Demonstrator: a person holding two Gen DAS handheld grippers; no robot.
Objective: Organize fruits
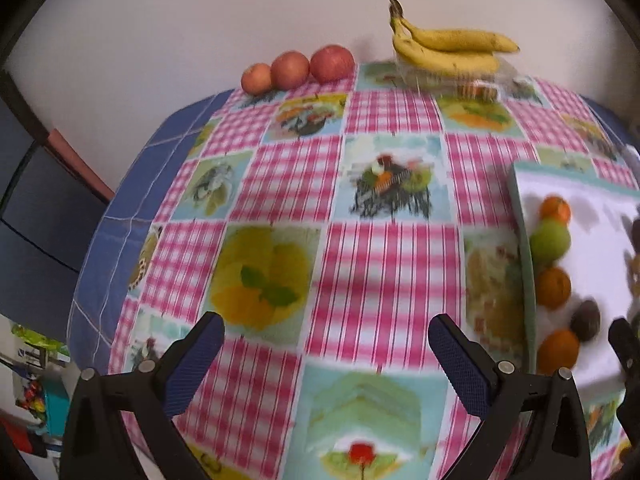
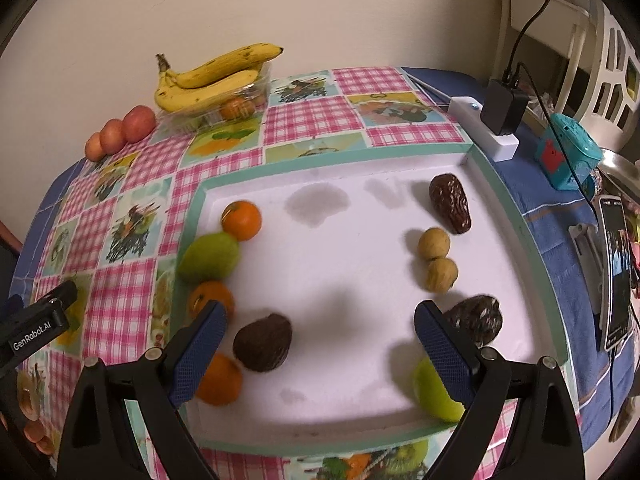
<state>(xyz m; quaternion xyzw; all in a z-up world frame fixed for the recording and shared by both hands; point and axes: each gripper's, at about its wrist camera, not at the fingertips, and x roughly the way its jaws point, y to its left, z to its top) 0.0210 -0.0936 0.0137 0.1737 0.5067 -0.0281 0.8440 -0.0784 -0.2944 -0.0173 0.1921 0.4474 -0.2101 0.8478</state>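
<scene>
A white tray (image 2: 340,184) with a green rim holds several fruits: three oranges (image 2: 241,220), a green mango (image 2: 209,257), a dark avocado (image 2: 263,342), a second avocado (image 2: 476,320), two small yellow fruits (image 2: 434,243), a brown date-like fruit (image 2: 450,202) and a green fruit (image 2: 434,394). My right gripper (image 2: 320,332) is open and empty above the tray's near part. My left gripper (image 1: 326,344) is open and empty over the checked tablecloth, left of the tray (image 1: 528,240). Bananas (image 1: 448,50) and three apples (image 1: 292,70) lie at the table's far edge.
The bananas (image 2: 212,80) rest on a clear plastic box (image 2: 224,110) with fruit inside. A white power strip with a black charger (image 2: 502,106), a teal toy (image 2: 566,156) and a phone (image 2: 616,272) lie right of the tray. A wall stands behind the table.
</scene>
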